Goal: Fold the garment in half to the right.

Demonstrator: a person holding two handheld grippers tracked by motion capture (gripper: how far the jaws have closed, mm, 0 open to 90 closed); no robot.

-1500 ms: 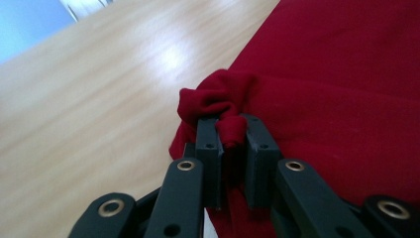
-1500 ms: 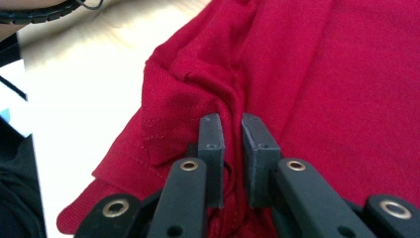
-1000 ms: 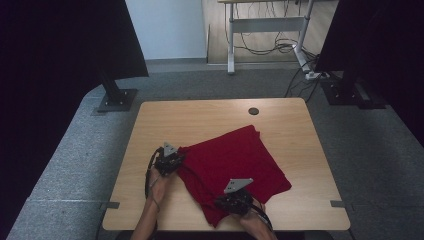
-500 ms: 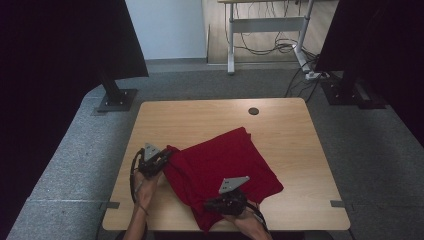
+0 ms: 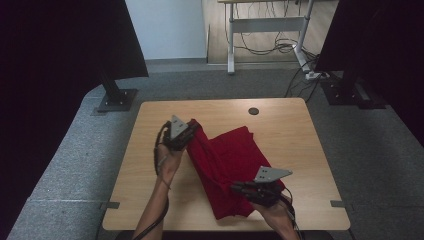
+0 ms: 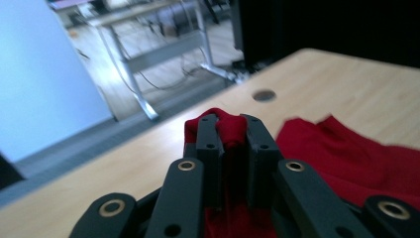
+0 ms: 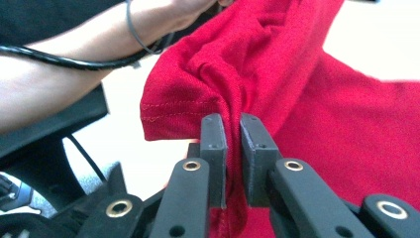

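A red cloth (image 5: 227, 162) lies partly on the wooden table (image 5: 295, 130), its near-left side lifted into a ridge between the two grippers. My left gripper (image 5: 189, 131) holds the far end of that ridge, above the table's left-middle. In the left gripper view the jaws are shut on a bunched fold of the red cloth (image 6: 229, 130). My right gripper (image 5: 239, 189) holds the near end, close to the front edge. In the right gripper view its jaws pinch a hemmed fold of the cloth (image 7: 233, 101), and the other forearm with its cable (image 7: 74, 62) passes behind.
A round grommet hole (image 5: 253, 110) sits near the table's far edge. Dark screens on stands (image 5: 116, 95) flank the table at left and right. A desk frame with cables (image 5: 270, 30) stands behind. Bare wood (image 5: 300, 150) shows on the right.
Both grippers have risen with the cloth still pinched. The left one moved away toward the table's far side; the cloth's near-left edge now stands up as a ridge between them.
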